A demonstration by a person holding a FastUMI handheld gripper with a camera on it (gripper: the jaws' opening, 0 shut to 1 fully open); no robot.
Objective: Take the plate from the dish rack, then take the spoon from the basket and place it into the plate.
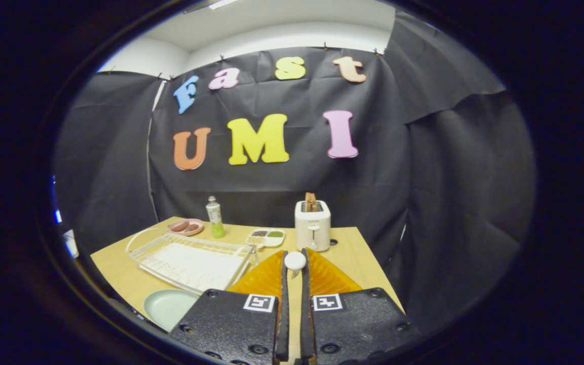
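My gripper [295,257] is held above the wooden table [353,253], its fingers nearly together and pressing on a white spoon [295,261]. The spoon's round end sticks up at the fingertips. A pale green plate [166,306] lies flat on the table, to the left of and below the fingers, in front of the white wire dish rack [190,259]. A small wire basket [254,252] hangs at the rack's right corner, just left of the fingertips.
A white toaster [313,226] with bread in its slot stands beyond the fingertips. Behind the rack are a green-and-white bottle [215,218], a pink dish [186,226] with food and a small compartment tray [266,237]. The table's right edge lies close by.
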